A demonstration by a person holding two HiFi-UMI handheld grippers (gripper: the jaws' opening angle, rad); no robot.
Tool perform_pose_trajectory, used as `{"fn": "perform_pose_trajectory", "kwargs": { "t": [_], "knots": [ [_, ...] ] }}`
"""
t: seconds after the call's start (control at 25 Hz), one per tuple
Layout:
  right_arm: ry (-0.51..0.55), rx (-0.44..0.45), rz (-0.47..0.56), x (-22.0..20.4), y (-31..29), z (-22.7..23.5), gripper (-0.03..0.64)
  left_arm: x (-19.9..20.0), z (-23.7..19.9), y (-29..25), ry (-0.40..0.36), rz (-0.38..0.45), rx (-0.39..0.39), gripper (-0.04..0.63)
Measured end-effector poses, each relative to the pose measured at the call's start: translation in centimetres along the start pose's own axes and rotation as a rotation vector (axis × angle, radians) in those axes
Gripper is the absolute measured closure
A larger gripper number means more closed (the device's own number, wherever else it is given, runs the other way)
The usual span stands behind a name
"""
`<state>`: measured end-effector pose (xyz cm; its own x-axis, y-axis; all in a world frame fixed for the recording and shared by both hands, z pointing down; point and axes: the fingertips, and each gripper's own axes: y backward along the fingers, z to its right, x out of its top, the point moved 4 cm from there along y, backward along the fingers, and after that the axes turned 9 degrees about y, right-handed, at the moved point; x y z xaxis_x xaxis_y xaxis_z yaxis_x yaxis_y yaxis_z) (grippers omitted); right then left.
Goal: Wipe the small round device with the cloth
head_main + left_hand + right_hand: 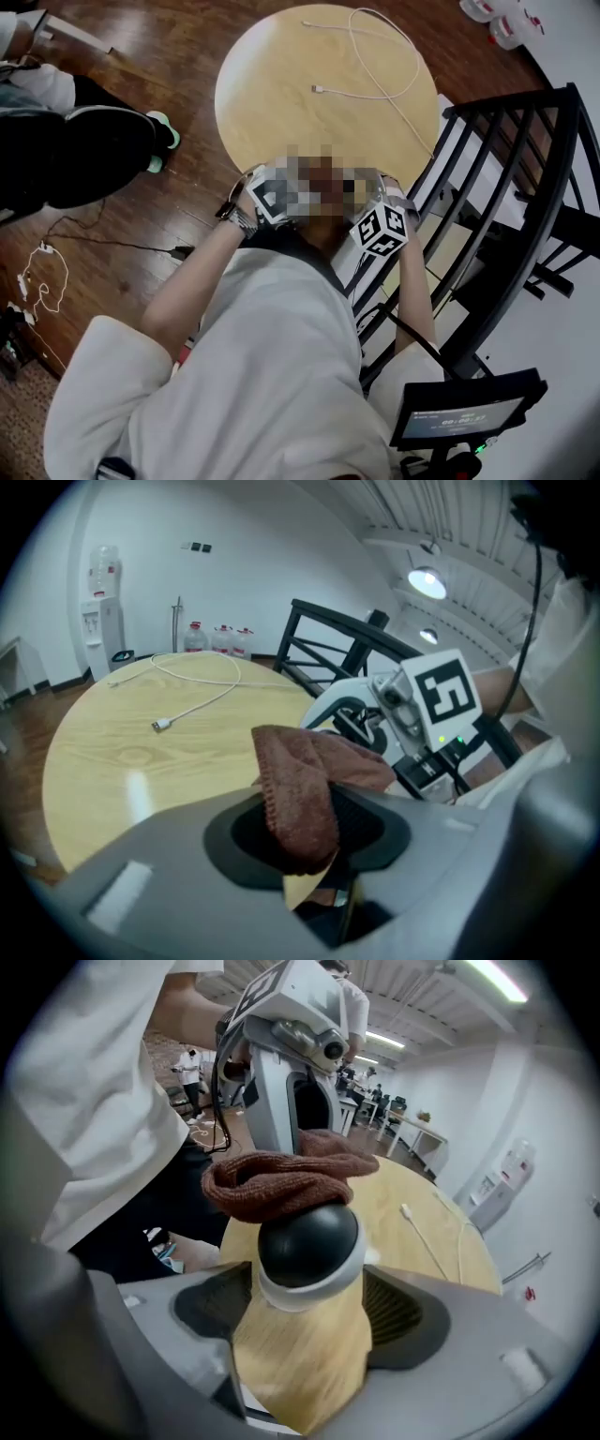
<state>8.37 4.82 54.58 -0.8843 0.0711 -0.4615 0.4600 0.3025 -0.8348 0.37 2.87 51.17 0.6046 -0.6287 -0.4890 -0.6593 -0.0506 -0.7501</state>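
Observation:
The small round device (pixel 309 1241), a black dome with a white ring, sits between the jaws of my right gripper (pixel 309 1309) near the round wooden table's (pixel 281 75) front edge. A sliver of wood shows beside the device, so the pads do not press it. A brown cloth (pixel 281 1185) lies on top of the device. My left gripper (pixel 305 834) is shut on one end of that cloth (pixel 300 799) and faces the right gripper from across the device. In the head view only the two marker cubes (pixel 272 199) (pixel 384 230) show; a mosaic patch hides the jaws.
A white cable (pixel 375 66) loops across the far half of the table. A black metal rack (pixel 525 187) stands close on the right. A seated person's legs (pixel 94 150) are at the left, over a dark wood floor. A small screen (pixel 464 412) sits low right.

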Motion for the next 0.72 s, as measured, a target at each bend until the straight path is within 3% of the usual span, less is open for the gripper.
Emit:
{"fn": "perform_pose_trajectory", "kwargs": {
  "t": [0.2,0.56,0.72],
  "knots": [
    [0.059,0.037,-0.006,0.9,0.1,-0.7,0.272,-1.8,0.0,-1.7,-0.093,-0.097,0.077,0.448],
    [-0.008,0.061,0.028,0.2,-0.7,-0.4,0.281,-3.1,-2.3,-5.6,-0.051,-0.204,0.112,0.449],
    [-0.034,0.074,0.027,-0.1,-0.8,-0.3,0.282,-3.3,-2.9,-6.7,-0.067,-0.229,0.148,0.449]
  ]
}}
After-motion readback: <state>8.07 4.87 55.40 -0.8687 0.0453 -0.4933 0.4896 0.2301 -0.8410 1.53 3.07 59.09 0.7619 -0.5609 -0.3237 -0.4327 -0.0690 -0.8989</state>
